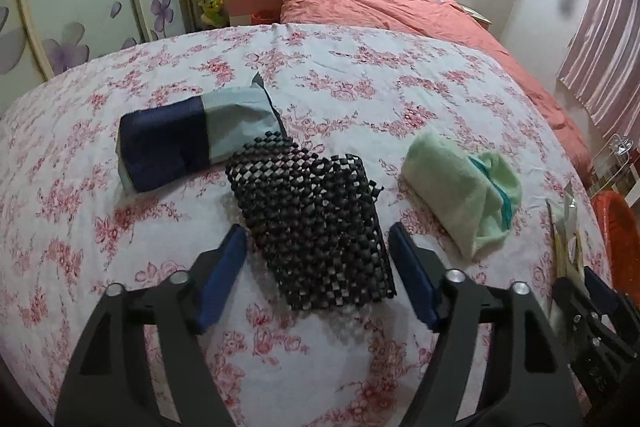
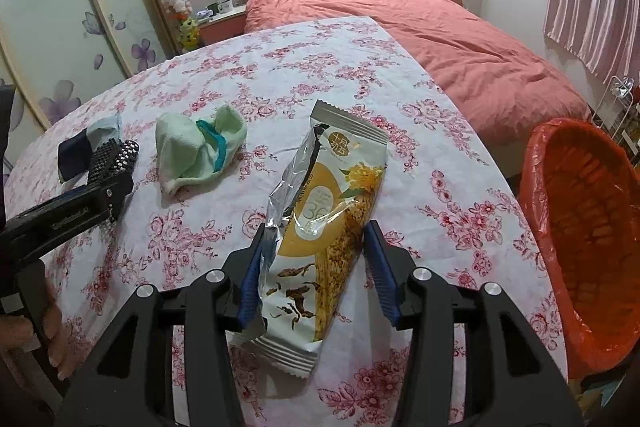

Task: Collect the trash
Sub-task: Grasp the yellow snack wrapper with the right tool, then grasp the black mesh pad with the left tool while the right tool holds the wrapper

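Note:
A yellow and silver snack wrapper (image 2: 320, 223) lies between the blue pads of my right gripper (image 2: 316, 239). The jaws are open around it, and the pads sit at its edges. An orange-lined trash bin (image 2: 588, 239) stands just right of the table. My left gripper (image 1: 316, 243) is open and empty, with its fingers either side of a black beaded mat (image 1: 316, 223). The wrapper's edge (image 1: 566, 239) and the bin (image 1: 616, 235) show at the right in the left wrist view.
A floral tablecloth (image 1: 340, 75) covers the table. On it lie a navy and grey pouch (image 1: 188, 139) and a green towel (image 1: 460, 187), which also shows in the right wrist view (image 2: 200, 151). A bed with a red duvet (image 2: 460, 39) stands behind.

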`<state>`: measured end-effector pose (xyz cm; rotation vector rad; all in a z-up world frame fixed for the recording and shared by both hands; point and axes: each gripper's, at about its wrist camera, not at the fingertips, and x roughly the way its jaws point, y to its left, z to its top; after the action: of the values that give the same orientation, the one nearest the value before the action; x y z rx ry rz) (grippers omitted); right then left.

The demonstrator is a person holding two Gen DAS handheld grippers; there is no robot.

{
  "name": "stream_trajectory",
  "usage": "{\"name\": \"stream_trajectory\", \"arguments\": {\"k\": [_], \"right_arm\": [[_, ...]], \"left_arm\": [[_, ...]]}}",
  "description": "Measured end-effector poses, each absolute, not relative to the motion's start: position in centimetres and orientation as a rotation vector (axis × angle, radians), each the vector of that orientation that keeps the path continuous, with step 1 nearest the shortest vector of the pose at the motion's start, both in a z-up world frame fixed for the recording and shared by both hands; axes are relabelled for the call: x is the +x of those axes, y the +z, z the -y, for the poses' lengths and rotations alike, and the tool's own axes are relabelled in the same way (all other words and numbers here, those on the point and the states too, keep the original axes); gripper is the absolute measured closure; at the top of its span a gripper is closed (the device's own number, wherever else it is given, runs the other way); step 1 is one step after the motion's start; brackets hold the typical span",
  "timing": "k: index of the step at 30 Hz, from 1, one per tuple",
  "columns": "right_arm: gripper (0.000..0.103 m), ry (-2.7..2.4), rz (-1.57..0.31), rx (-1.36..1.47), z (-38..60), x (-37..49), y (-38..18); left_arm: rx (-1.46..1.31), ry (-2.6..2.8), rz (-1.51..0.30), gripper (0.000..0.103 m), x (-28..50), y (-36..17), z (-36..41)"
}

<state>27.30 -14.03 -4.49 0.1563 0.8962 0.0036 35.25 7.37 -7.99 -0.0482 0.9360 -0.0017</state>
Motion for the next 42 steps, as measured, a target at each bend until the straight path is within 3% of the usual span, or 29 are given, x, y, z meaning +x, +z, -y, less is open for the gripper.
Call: {"name": "stream_trajectory", "arguments": {"k": [4, 8, 13, 42], "right_arm": [[0.058, 0.007, -0.895, 0.177, 14.3, 27.1, -4.5], [0.058, 0.013, -0.884, 0.201, 14.9, 26.7, -4.4], [0.058, 0.019, -0.864, 0.215, 15.3, 26.0, -3.8], [0.058, -0.029, -0.682, 0.244, 19.6, 19.3, 2.7]], "left_arm": [[-0.052, -0.023, -0.925, 0.065, 35.0, -7.8, -7.7], [-0.076, -0.051, -0.923, 0.077, 34.6, -7.7, -8.1], [-0.088, -0.076, -0.910, 0.084, 33.8, -7.1, -8.2], [-0.017, -0.216, -0.748, 0.085, 26.1, 0.9, -2.1]]}}
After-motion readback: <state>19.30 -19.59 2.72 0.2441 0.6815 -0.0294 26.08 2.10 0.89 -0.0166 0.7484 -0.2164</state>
